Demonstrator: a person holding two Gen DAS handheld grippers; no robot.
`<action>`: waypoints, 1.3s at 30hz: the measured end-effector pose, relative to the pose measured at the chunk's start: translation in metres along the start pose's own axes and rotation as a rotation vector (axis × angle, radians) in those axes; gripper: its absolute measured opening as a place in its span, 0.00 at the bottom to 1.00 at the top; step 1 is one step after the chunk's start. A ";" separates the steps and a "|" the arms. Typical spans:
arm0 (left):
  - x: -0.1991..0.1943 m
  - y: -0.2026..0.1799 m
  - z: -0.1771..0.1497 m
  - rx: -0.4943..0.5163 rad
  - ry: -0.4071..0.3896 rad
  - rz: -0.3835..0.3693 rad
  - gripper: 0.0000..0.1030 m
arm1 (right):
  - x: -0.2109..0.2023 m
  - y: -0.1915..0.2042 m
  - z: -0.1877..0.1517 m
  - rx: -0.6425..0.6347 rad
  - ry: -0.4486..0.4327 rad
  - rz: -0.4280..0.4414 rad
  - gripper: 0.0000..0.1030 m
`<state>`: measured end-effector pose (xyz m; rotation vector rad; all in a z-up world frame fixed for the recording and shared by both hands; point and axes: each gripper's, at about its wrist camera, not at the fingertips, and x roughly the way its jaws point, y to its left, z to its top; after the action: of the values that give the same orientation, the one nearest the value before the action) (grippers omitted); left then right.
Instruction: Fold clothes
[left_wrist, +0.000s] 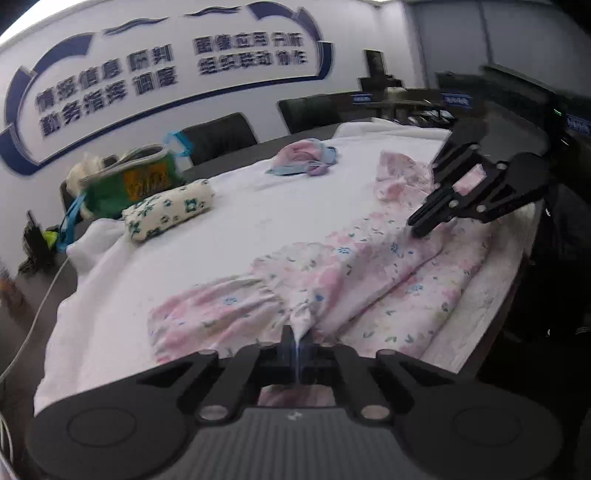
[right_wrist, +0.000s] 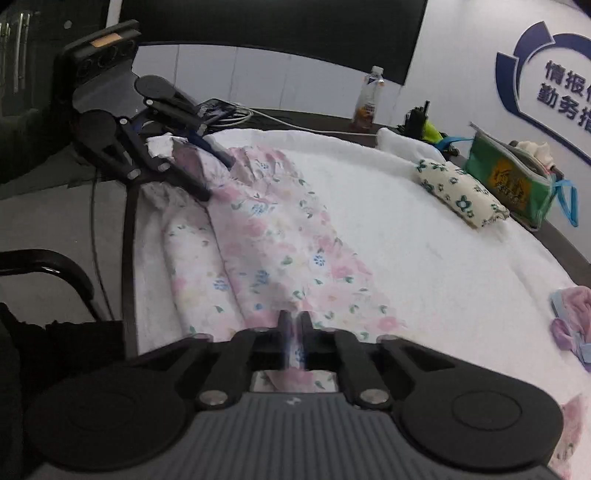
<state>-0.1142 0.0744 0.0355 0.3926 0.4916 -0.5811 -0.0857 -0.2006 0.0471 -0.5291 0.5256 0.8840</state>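
- Fabric of the pink floral garment (left_wrist: 332, 273) is pinched between the fingers of the left gripper (left_wrist: 295, 334), whose jaws are closed tight on a bunched white fold at its near edge.
- Beyond those fingertips, the garment runs away and to the right across the white towel (left_wrist: 236, 221) that covers the table, doubled over itself with a long crease down its length.
- At the far end of that stretch, the right gripper (left_wrist: 419, 227) points down onto the cloth, jaws drawn together on it.
- From the right wrist view, the right gripper (right_wrist: 294, 321) has its fingers nearly touching, with a strip of the floral garment (right_wrist: 273, 236) clamped between them.
- Ahead and left of those fingers, the left gripper (right_wrist: 201, 192) bites the opposite end of the same garment.
- Well off to the right of the right fingers lie a cream flower-print roll (right_wrist: 460, 195) and a green zip pouch (right_wrist: 513, 184), just beside each other.
- Farther back stands a drink bottle (right_wrist: 367, 99), upright on the dark tabletop.
- Near the right edge sits a small pink-and-lilac crumpled garment (right_wrist: 570, 317), apart from the floral one.
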 end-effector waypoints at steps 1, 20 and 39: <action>-0.007 -0.003 -0.001 0.007 -0.028 0.016 0.01 | -0.005 0.002 -0.001 -0.011 -0.014 -0.026 0.03; -0.030 -0.011 -0.046 -0.090 0.009 0.019 0.05 | 0.048 0.012 0.053 0.361 -0.106 0.073 0.22; 0.044 0.018 0.008 -0.592 0.027 0.278 0.25 | 0.042 0.036 0.034 0.677 -0.219 -0.240 0.18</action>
<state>-0.0686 0.0660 0.0217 -0.0974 0.5970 -0.1435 -0.0865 -0.1361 0.0389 0.1218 0.5114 0.4801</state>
